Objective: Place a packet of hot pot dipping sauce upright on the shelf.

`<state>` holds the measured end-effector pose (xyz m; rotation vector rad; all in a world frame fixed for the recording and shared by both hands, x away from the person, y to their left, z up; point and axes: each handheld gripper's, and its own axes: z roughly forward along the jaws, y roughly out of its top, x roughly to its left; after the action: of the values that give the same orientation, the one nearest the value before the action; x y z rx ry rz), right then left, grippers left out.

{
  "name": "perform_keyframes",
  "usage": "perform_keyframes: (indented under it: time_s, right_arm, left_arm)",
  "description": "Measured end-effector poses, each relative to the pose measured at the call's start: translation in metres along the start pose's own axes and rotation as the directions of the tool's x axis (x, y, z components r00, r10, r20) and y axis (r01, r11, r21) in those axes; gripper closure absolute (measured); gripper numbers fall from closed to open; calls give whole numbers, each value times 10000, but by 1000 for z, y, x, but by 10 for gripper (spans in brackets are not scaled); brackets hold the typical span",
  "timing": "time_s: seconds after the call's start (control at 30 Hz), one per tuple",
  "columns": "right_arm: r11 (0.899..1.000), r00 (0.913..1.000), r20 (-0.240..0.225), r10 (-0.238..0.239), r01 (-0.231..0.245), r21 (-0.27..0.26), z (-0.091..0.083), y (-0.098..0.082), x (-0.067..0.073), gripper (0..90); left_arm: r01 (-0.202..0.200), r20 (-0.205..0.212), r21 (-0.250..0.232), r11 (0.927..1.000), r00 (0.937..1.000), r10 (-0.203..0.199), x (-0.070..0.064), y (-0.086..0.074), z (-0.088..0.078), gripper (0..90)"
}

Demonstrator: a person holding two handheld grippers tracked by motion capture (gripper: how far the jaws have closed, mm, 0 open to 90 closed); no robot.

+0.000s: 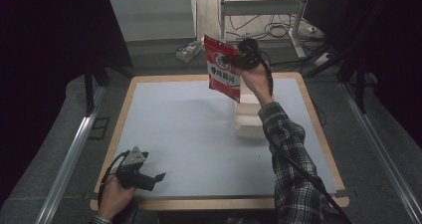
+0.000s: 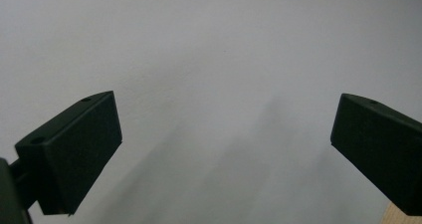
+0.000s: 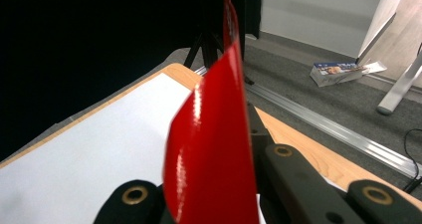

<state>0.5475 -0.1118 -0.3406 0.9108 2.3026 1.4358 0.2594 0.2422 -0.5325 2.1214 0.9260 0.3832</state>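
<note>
Packaging first: a glossy red snack pouch [image 1: 224, 69] with a white label band and dark lettering hangs in the air above the far edge of the surface [image 1: 189, 134], clamped between the jaws of the right tool [image 1: 238, 59]. In the right gripper view the pouch [image 3: 214, 149] shows edge-on, shiny and slightly bowed. Just below it a white box [image 1: 251, 119] sits on the surface right of centre. The left tool [image 1: 149, 179] rests near the front-left corner, jaws wide apart with nothing between them. The pale sheet left of the box lies bare out to the wooden rim [image 1: 124, 109].
</note>
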Motion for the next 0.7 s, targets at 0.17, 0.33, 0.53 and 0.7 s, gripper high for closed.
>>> perform_keyframes:
  time_s: [0.17, 0.33, 0.53, 0.7]
  right_arm:
    - [9998, 10000, 56, 67, -66, -177, 4, -2, -10, 877]
    - [9997, 9994, 298, 161, -156, -177, 4, -6, -22, 877]
    - [9995, 9983, 495, 292, -284, -166, -3, -15, -34, 877]
    - [9990, 9975, 575, 412, -401, -206, -17, -20, -44, 877]
  left_arm:
    - [-56, 28, 52, 10000, 10000, 56, 0, 0, 0, 0]
    - [-44, 95, 76, 10000, 9999, 43, 0, 0, 0, 0]
    - [-43, 123, 108, 9999, 9999, 42, 0, 0, 1, 0]
    - [-62, 143, 137, 9999, 9999, 60, 0, 0, 2, 0]
